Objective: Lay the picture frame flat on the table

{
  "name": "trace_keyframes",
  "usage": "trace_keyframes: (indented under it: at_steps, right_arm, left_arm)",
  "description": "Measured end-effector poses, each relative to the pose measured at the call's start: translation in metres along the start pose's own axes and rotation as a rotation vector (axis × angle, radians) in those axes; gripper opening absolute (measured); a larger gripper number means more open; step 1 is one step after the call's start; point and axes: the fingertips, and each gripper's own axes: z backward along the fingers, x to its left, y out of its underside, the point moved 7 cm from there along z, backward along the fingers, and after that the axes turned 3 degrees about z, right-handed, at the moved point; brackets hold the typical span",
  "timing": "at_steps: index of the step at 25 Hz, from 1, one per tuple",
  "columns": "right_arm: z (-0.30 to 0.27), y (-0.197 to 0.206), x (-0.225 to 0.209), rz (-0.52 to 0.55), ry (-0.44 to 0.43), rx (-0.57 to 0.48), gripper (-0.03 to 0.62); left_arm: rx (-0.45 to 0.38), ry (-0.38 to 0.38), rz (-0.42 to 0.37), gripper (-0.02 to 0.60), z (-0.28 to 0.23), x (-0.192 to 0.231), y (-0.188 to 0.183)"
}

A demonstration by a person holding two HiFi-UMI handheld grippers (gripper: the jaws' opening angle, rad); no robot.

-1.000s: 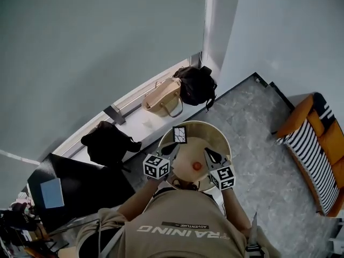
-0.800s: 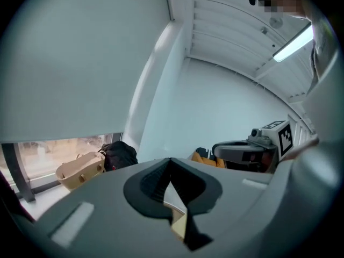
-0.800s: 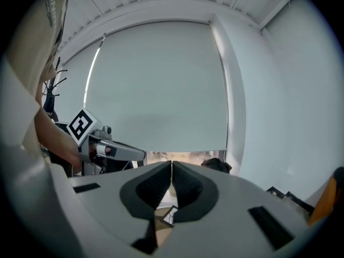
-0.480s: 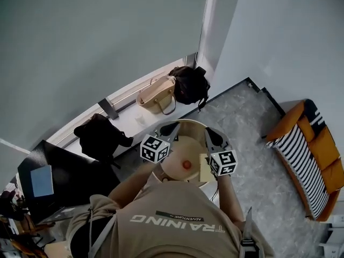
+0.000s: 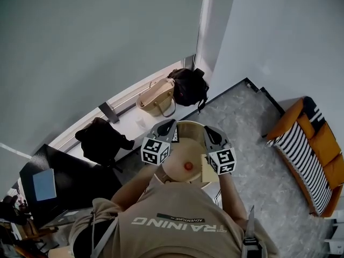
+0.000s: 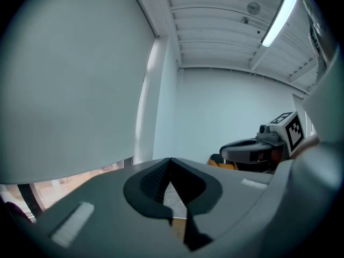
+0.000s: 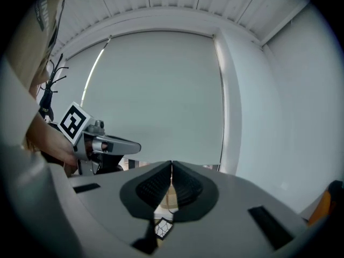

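Over the small round surface [image 5: 191, 124], seen from the head view, both grippers are held out side by side ahead of the person's cap [image 5: 181, 163]. The left gripper [image 5: 167, 127] reaches across the near left part of the rim. The right gripper [image 5: 208, 133] lies over the right part, well apart from the left one. Each marker cube sits close to the cap. From this height I cannot tell how far the jaws are parted.

Along the left gripper's own view, its jaws are pressed together, the tips meeting in a thin line, and nothing is caught between them. A strip of pale wood shows through the gap below the tips. The right gripper shows off to the right, level with it.

Along the right gripper's own view, its jaws are likewise closed tip to tip with nothing between them. Through the opening beneath them, the slatted wood of the surface shows, and on it the picture frame [image 7: 163, 228], small and dark-edged with a cracked pattern, lying below the gripper and untouched. Whether it stands or lies flat cannot be told.
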Motion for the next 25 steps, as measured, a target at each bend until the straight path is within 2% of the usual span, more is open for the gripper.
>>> trace_keyframes:
  at_steps: [8,21,25]
  right_arm:
    - [-0.009,-0.002,0.011,-0.013,-0.052,0.000,0.006]
    - [-0.011,-0.006,0.002,0.001,-0.077,-0.008,0.006]
    - [-0.012,0.002,0.003,-0.008,-0.076,0.020,0.006]
  left_arm:
    - [0.022,0.019,-0.045,0.008,0.001,-0.006,0.005]
    - [0.029,0.059,-0.026,0.008,0.000,-0.016,0.005]
    - [0.029,0.070,-0.031,0.008,0.000,-0.018,0.006]
